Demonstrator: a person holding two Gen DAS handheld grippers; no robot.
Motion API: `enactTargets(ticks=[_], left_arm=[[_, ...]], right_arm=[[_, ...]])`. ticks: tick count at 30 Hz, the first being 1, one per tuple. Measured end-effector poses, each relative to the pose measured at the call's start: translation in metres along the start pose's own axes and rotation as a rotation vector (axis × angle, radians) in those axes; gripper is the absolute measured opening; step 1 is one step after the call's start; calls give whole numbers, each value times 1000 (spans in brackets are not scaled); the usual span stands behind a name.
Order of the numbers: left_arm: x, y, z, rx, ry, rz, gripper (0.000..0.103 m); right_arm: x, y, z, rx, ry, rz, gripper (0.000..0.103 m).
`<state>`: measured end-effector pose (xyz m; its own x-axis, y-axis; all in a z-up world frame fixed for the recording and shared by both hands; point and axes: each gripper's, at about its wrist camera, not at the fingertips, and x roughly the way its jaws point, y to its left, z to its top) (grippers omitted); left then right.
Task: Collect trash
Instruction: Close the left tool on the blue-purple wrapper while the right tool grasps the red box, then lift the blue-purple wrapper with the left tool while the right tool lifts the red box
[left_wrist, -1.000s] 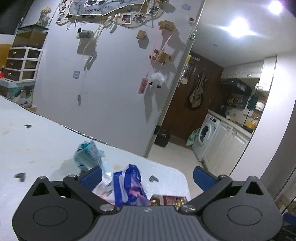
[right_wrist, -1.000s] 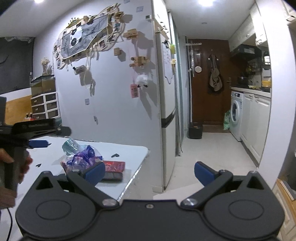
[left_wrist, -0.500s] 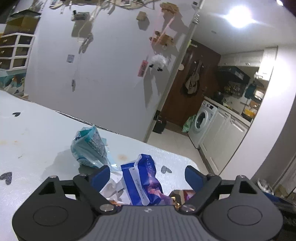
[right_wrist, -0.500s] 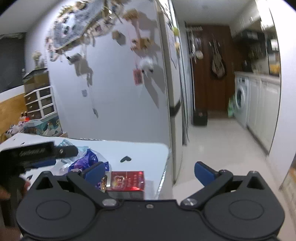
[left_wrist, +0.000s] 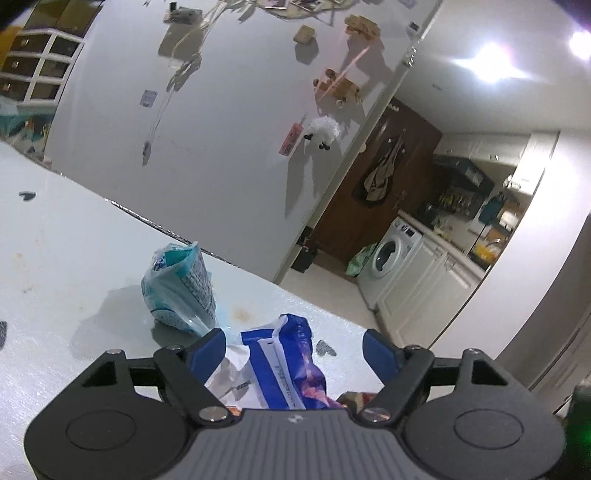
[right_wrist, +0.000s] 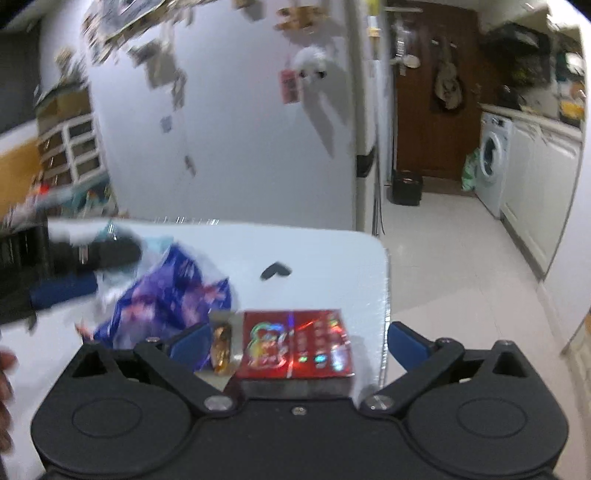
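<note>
Right wrist: glossy, boxy red carton (right_wrist: 295, 343); crinkled, perhaps foil, wrapper (right_wrist: 162, 302).

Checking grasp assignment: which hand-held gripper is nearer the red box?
Right. The right hand-held gripper straddles the red box, jaws closing, pads not yet touching. The left hand-held gripper is closing around the blue wrapper, beside the box.

A white table (left_wrist: 66, 258) is showing small dark heart marks. A fluffy white toy (left_wrist: 322, 130) and photos are hanging on the pale wall. Farther back, a washing machine (right_wrist: 493, 162) is standing beside white cabinets (right_wrist: 535, 192), near a brown door (right_wrist: 436, 92).
</note>
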<state>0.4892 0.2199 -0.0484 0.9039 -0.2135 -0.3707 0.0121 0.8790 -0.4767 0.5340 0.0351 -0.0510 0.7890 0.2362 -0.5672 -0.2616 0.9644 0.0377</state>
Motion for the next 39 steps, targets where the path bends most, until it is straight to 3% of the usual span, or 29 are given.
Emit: enactTargets(ticks=[3, 9, 18, 27, 35, 39], left_arm=[[4, 2, -2, -13, 13, -12, 78], [13, 4, -8, -11, 26, 6, 74], [18, -12, -15, 164, 74, 93, 63], [22, -30, -23, 337, 166, 55, 58], [24, -36, -30, 398, 166, 65, 40], [22, -38, -32, 390, 154, 75, 36]], right_arm=[[4, 12, -6, -75, 21, -8, 88], [-6, 22, -14, -143, 11, 41, 84], [-20, 30, -27, -213, -30, 44, 83], [-25, 30, -36, -235, -58, 37, 83], [-25, 26, -37, -215, -62, 48, 82], [-26, 25, -38, -207, -70, 48, 80]])
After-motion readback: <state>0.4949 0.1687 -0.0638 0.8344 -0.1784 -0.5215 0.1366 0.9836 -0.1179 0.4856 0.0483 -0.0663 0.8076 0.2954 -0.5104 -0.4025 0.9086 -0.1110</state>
